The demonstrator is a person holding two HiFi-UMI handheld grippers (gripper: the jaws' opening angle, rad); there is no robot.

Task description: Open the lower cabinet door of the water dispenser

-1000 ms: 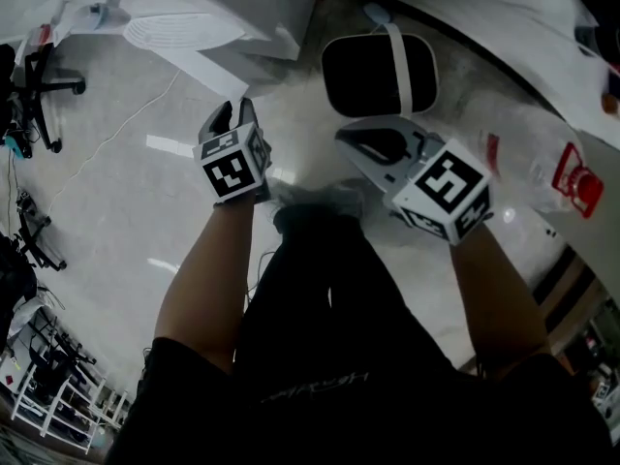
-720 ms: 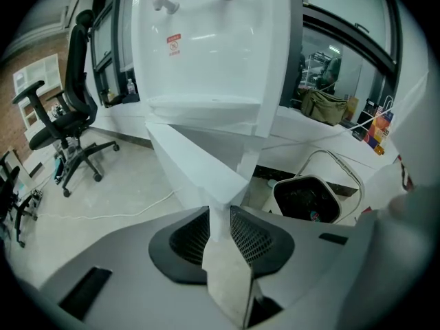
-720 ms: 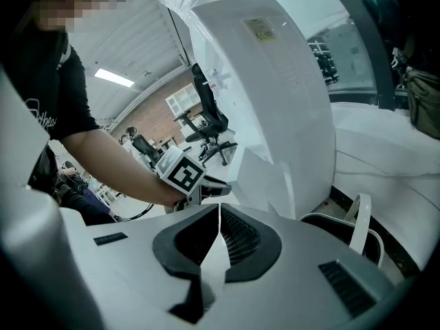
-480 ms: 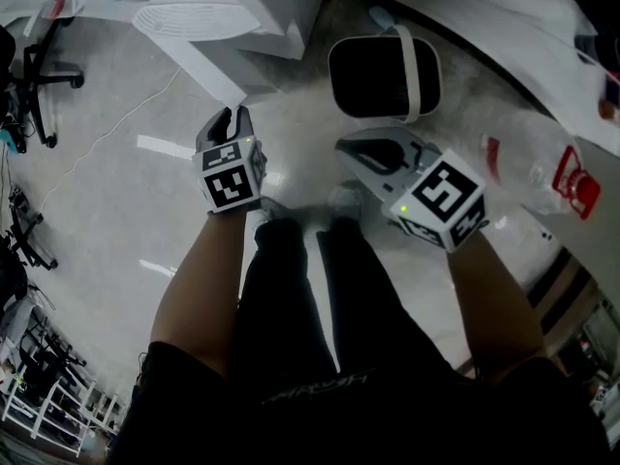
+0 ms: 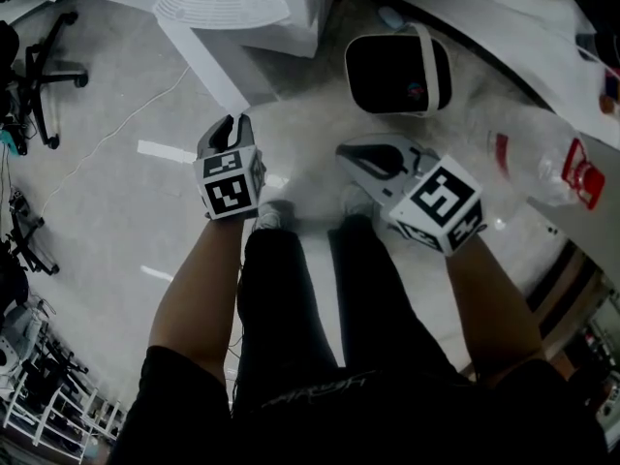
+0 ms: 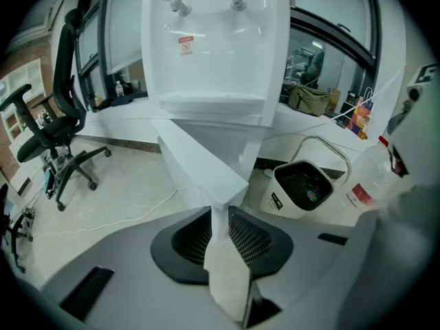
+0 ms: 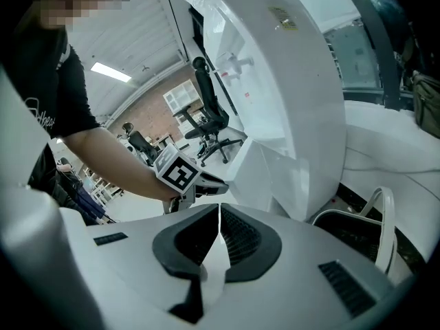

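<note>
Left gripper (image 6: 220, 218), jaws just closed in, pinches the free edge of the lower cabinet door (image 6: 199, 163), swung out from the water dispenser (image 6: 213, 53) base; the panel looks light, stiff, slippery, best held there; right gripper (image 7: 218, 215) pressed together, empty.

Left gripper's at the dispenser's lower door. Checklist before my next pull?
1. Left gripper on cabinet door edge: ok; jaws have just been closing, edge pinched between them.
2. Right gripper free: ok; jaws together, empty.
3. Door off the water dispenser body: ok, partly swung out.
4. Bin clear of door: ok, apart, to its right.
5. Floor cable clear of door's swing: cannot tell.
</note>
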